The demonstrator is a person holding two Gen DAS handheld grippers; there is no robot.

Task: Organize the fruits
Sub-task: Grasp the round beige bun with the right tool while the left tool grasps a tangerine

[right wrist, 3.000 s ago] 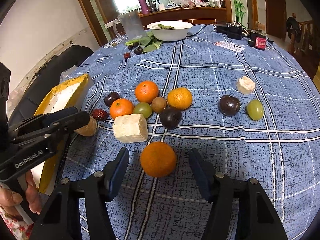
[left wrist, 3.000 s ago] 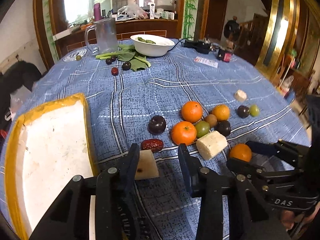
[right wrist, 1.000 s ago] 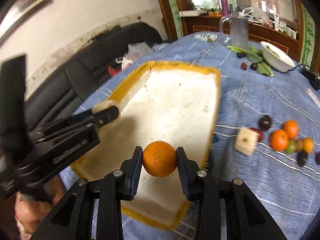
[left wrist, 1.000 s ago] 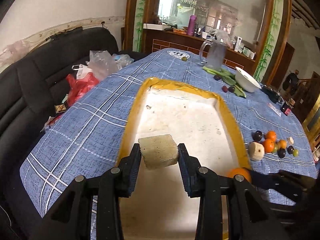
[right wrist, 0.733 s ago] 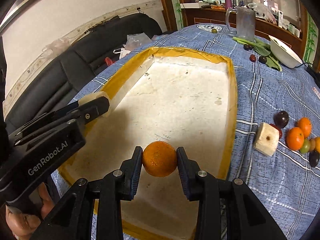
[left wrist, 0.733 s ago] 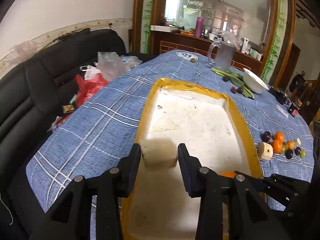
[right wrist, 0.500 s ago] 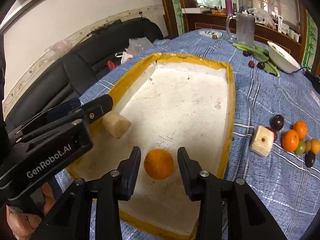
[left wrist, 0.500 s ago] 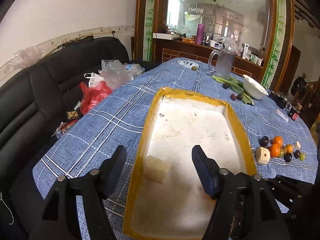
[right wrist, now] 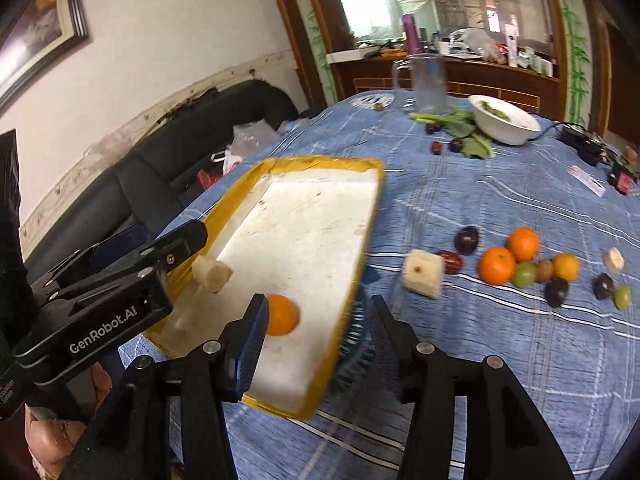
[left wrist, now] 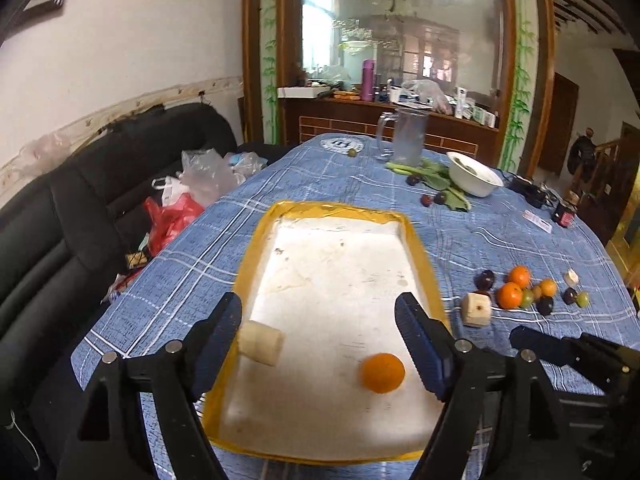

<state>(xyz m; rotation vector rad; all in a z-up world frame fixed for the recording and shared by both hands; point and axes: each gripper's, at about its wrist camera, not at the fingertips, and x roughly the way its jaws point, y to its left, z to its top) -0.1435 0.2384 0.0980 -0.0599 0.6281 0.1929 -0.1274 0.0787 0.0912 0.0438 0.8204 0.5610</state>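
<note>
Ribbed black pads face each other across a wide gap on the left gripper [left wrist: 320, 344]; its jaws have just been opening and nothing is between them. A pale, stubby cylinder of fruit [left wrist: 260, 342], cut flat at the ends, lies on the tray floor just inside the left finger, apart from the pad. A round, smooth orange [left wrist: 382, 373] rests near the right finger, also untouched.

The right gripper [right wrist: 316, 344] has its jaws parted too, having just been opening, and empty. From its camera the orange [right wrist: 281, 314] sits just beyond the left fingertip, partly covered by it, so whether they touch is hard to say. The pale cylinder [right wrist: 212, 273] lies further along the tray by the tip of the left gripper's black frame.

Both pieces lie in a shallow rectangular foam tray [left wrist: 340, 208], white and stained inside, its rim wrapped in yellow tape. The near edge blurs under the fingers.

The tray stands on a blue checked tablecloth [right wrist: 500, 352]. To the right of it a cream cube [right wrist: 422, 273] with a dark spot, oranges, dark plums, green grapes and a kiwi-like brown fruit cluster close together [right wrist: 528, 264]. Beyond are a white bowl [right wrist: 504, 119], leafy greens and a clear jug [right wrist: 428, 84]. A hand [right wrist: 60, 436] shows at the lower left edge, mostly cut off
</note>
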